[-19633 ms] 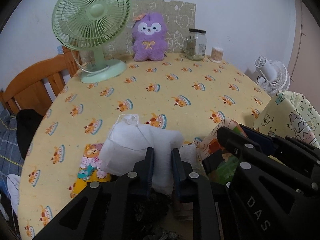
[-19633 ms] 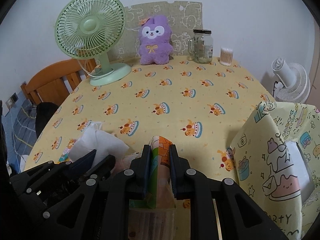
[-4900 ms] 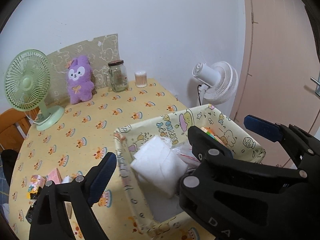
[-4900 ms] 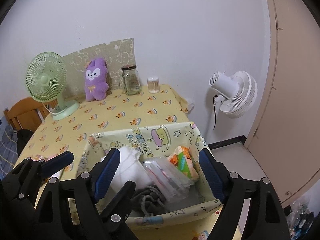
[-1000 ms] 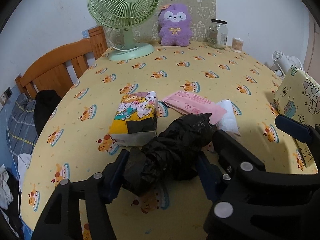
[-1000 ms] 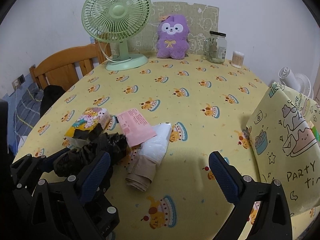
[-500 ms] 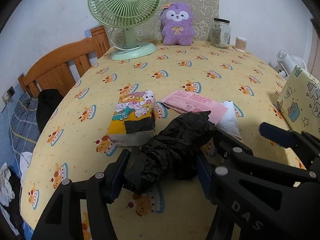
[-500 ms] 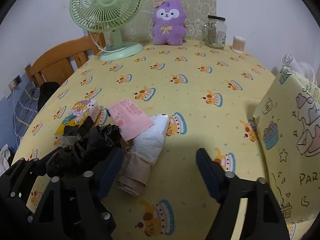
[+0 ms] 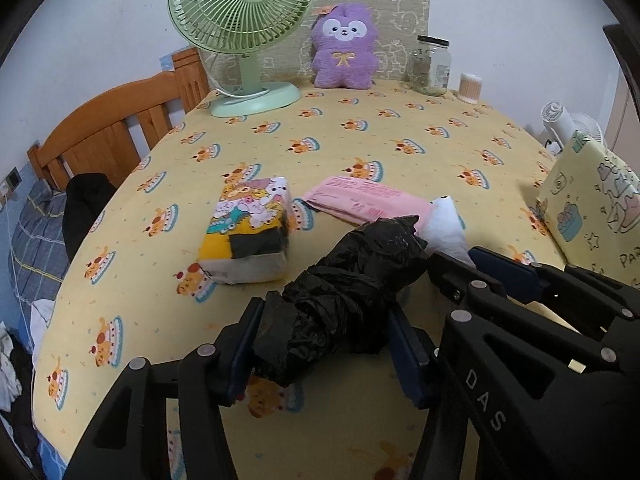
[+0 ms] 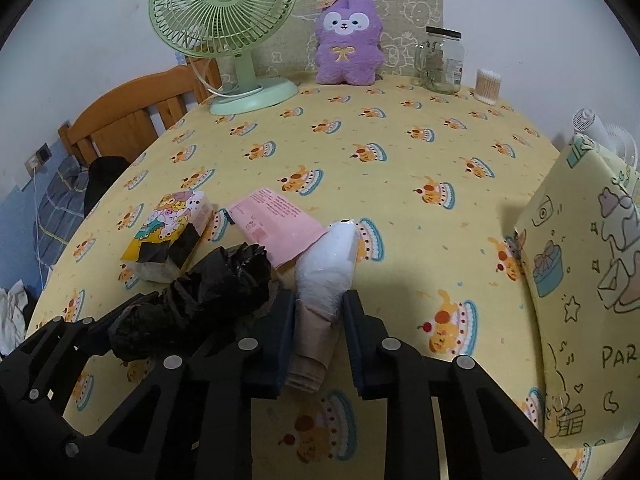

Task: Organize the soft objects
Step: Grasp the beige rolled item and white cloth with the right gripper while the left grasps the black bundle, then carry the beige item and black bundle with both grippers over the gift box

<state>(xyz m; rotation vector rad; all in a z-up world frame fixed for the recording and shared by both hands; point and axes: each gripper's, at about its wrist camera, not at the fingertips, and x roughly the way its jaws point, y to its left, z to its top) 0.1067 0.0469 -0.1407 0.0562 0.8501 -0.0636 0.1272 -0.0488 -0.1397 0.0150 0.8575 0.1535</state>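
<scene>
A crumpled black plastic bag lies on the yellow tablecloth between my left gripper's fingers. Its jaws are closing and both pads touch the bag. My right gripper is closing its jaws, and the pads press on a soft packet, white on top and beige below. That packet's white tip shows beside the bag in the left wrist view. A cartoon-printed tissue pack and a flat pink packet lie just beyond.
A yellow printed fabric basket stands at the table's right edge. At the back are a green fan, a purple plush, a glass jar and a cotton swab tub. A wooden chair is at the left.
The right gripper's jaws came together from wide open onto the white and beige packet. The left gripper's jaws narrowed slightly around the black bag. Both hands stayed nearly in place.
</scene>
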